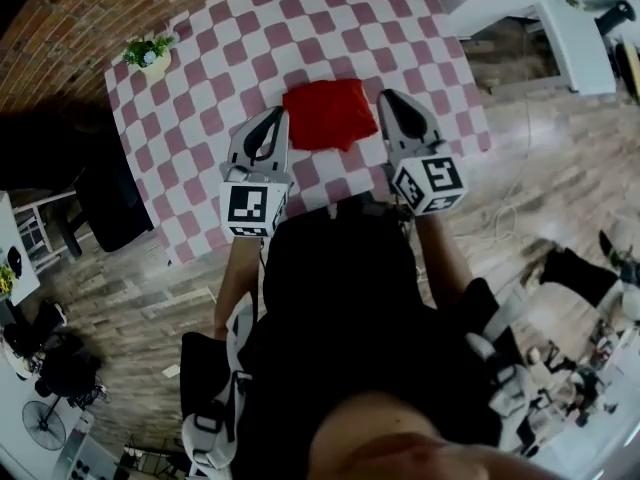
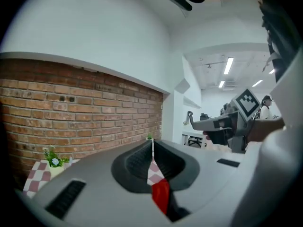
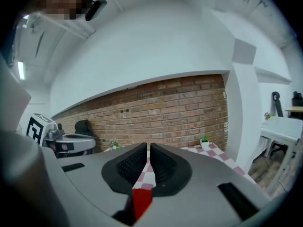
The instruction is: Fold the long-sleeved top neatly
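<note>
The red long-sleeved top lies folded into a compact rectangle on the pink-and-white checked table, near its front edge. Both grippers hang in the air close to the person's chest, one on each side of the top, and touch nothing. My left gripper has its jaws together and empty; in the left gripper view a sliver of the red top shows far below. My right gripper has its jaws almost together, a thin slit between them, with nothing held; the red top shows below.
A small potted plant stands at the table's far left corner. A black chair sits left of the table and a white desk at the upper right. A brick wall runs behind the table. The floor is wooden planks.
</note>
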Tool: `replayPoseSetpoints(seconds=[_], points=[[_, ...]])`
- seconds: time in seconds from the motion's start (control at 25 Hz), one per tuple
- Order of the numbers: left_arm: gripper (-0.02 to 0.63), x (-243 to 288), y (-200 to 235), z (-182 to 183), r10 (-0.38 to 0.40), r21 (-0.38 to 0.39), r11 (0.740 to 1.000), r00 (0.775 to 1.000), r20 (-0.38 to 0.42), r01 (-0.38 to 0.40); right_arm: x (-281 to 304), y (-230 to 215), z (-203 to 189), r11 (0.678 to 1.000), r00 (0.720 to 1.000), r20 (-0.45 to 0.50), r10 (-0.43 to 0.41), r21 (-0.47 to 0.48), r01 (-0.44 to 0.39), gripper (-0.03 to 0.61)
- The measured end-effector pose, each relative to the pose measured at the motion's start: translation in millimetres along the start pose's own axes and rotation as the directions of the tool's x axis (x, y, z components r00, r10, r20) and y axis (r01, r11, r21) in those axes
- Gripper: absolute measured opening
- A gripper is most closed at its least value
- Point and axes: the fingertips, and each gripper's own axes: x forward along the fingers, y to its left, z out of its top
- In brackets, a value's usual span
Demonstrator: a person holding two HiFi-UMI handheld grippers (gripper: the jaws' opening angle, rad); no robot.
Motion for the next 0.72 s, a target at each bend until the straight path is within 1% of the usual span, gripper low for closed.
replayPoseSetpoints(seconds=[0.16, 0.28, 0.4, 0.6, 0.72], points=[[0.014, -4.9, -3.4, 19.4, 0.079, -0.018, 0.997, 0.995, 0.060, -0.078, -7.6, 4.5, 14.1, 1.000, 0.999, 0.044, 0.006, -0.021, -0.005, 0.029], [0.014, -4.0, -5.9, 18.8, 0.109, -0.002, 0.994, 0.992, 0.061, -0.109, -10.2, 3.2, 9.7, 1.000, 0.999, 0.038, 0.011, -0.030, -0.009, 0.029], [0.014, 0.1, -8.2, 23.5, 0.141, -0.029, 0.990, 0.988, 0.066, -0.139, -7.5, -2.6, 7.5, 0.999, 0.999, 0.020, 0.026, -0.024, -0.026, 0.029], [0.014, 8.6, -7.6, 23.6, 0.147, -0.006, 0.989, 0.988, 0.051, -0.147, -2.0, -8.9, 9.4, 0.999, 0.999, 0.010, 0.039, -0.027, -0.038, 0.025], [0.014, 12.0, -6.5, 23.7, 0.155, -0.031, 0.988, 0.987, 0.046, -0.154, 0.7, -9.9, 7.7, 0.999, 0.999, 0.005, 0.041, -0.026, -0.041, 0.025]])
